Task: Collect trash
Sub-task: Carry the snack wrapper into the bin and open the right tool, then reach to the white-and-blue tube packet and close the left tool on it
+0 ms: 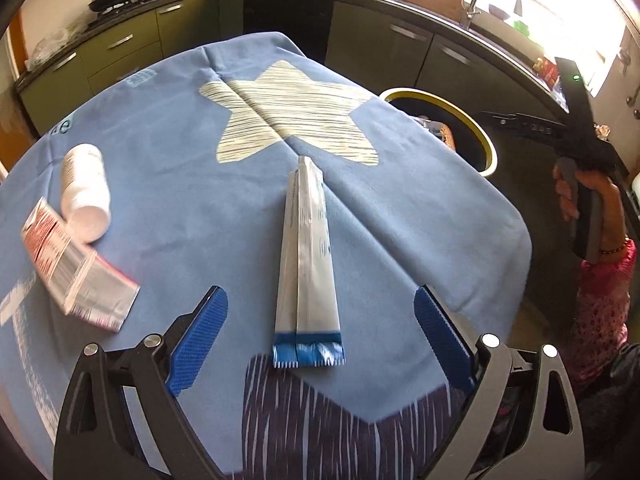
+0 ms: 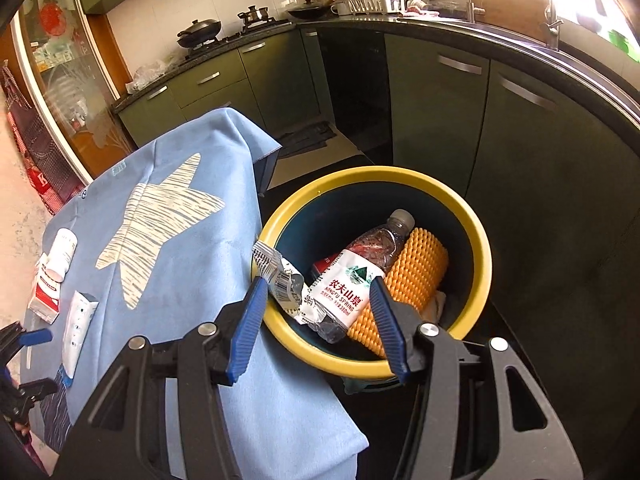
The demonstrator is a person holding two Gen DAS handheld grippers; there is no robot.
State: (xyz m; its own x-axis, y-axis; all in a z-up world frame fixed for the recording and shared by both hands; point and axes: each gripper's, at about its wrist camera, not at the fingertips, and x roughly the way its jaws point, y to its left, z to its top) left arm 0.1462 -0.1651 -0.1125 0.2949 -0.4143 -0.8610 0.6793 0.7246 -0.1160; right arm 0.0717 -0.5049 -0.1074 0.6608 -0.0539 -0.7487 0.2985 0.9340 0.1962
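Observation:
A long white sachet with a blue end [image 1: 307,264] lies on the blue star cloth [image 1: 180,184], between the fingers of my open left gripper [image 1: 320,312]. A white pill bottle [image 1: 85,192] and a red-and-white carton [image 1: 68,264] lie at the left. My right gripper [image 2: 318,292] is open above the yellow-rimmed bin [image 2: 476,236]. A crumpled white wrapper [image 2: 286,284] is in mid-air over the bin's near rim, touching neither finger. In the bin are a water bottle [image 2: 356,276] and an orange textured roll [image 2: 408,276].
The bin stands on the dark floor right of the table [image 1: 440,104]. Green kitchen cabinets [image 2: 440,100] curve behind it. The sachet [image 2: 78,324], bottle [image 2: 64,254] and carton [image 2: 46,298] also show in the right wrist view.

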